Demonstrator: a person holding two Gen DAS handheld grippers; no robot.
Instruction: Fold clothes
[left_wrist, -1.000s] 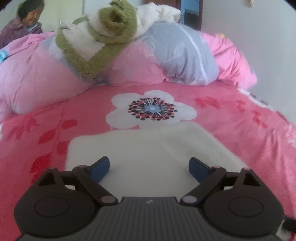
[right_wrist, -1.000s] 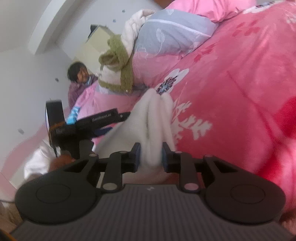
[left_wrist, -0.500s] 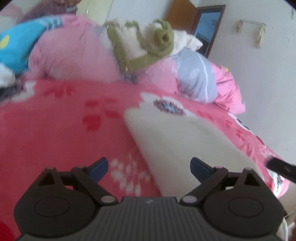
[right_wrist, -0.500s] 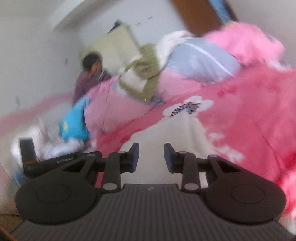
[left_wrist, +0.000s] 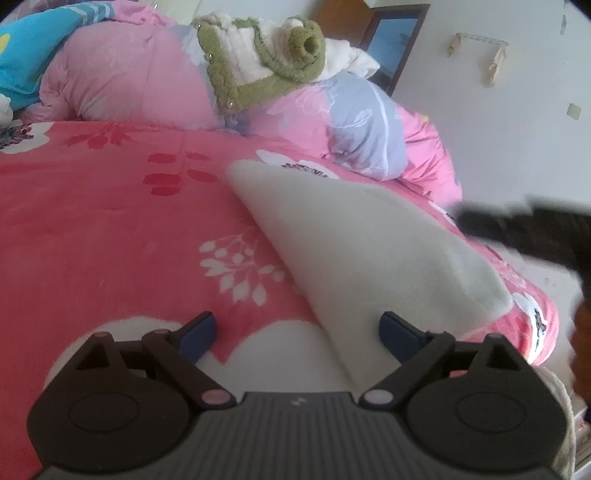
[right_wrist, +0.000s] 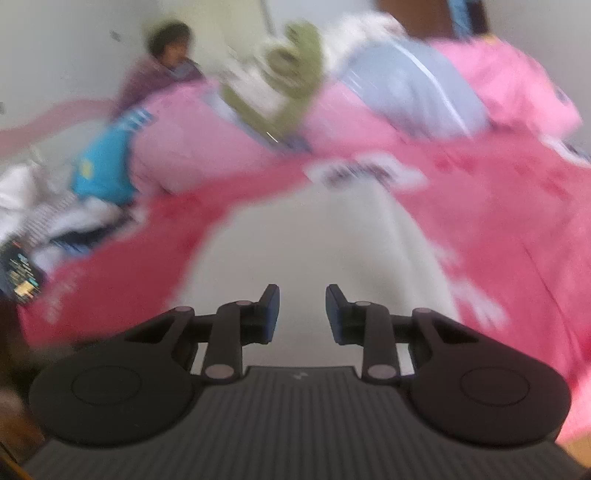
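Now, from my left wrist camera I see the left hand-held gripper (left_wrist: 297, 330) spread wide with nothing between its blue pads (left_wrist: 197, 332), hovering low over the bed (left_wrist: 92, 221), which is covered in a pink floral blanket. A cream-white folded garment (left_wrist: 362, 236) lies flat on that blanket, ahead of this hand-held gripper and toward its right finger, its near corner running in under the right pad. Beyond the garment, a heap of pink and lavender bedding (left_wrist: 354, 125) carries a green-and-white fleece item (left_wrist: 266, 70) on top, and a blue cloth (left_wrist: 33, 51) sits far off to the left. At the right edge, a dark blurred shape (left_wrist: 528, 229) reaches in above the garment's far side; I cannot tell what it is. Over on my right wrist camera, heavily smeared by motion, the right hand-held gripper (right_wrist: 302, 314) holds its fingers a narrow gap apart, gripping nothing. The same cream-white garment (right_wrist: 306, 240) stretches straight ahead of it and beneath its fingertips, on the pink blanket. Farther ahead are the bedding heap and, to the left by the wall, a seated person (right_wrist: 162, 62).
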